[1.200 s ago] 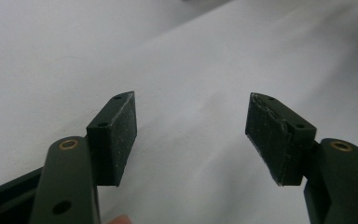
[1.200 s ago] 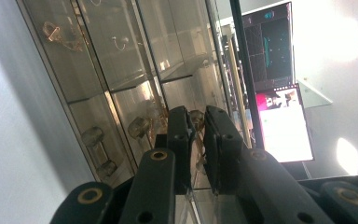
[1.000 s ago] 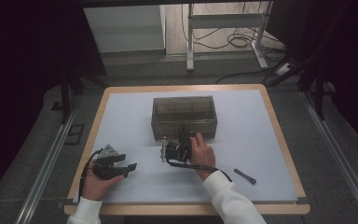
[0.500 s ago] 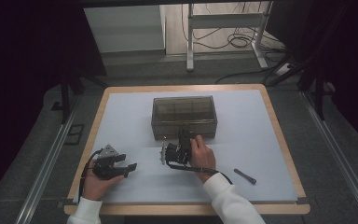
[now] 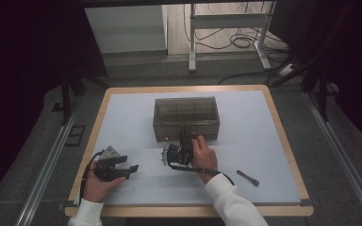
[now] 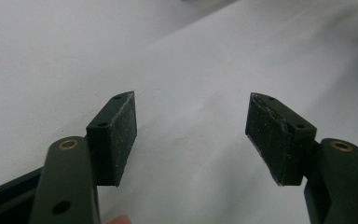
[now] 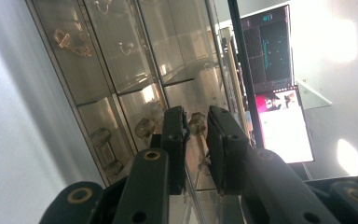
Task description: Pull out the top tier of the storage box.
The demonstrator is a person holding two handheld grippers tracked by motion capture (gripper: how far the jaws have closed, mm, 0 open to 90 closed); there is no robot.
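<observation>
A clear smoky plastic box [image 5: 186, 117] with compartments stands mid-table. My right gripper [image 5: 185, 134] points at its front wall. In the right gripper view its jaws [image 7: 196, 114] stand a little apart around a small brass knob [image 7: 196, 123] on the box. They have just been opening, and the knob stays between them with the pads [image 7: 175, 135] no longer pressing on it. Small metal pieces lie in the box compartments [image 7: 70, 39]. My left gripper [image 5: 129, 170] rests at the front left of the table, open, with nothing between its fingertips [image 6: 191, 112].
A white mat [image 5: 132, 122] covers the wooden table. A short dark pen-like stick [image 5: 248, 177] lies at the front right. Beyond the table are a frame leg and cables on the floor [image 5: 235, 42]. A lit screen [image 7: 279, 121] stands behind the box.
</observation>
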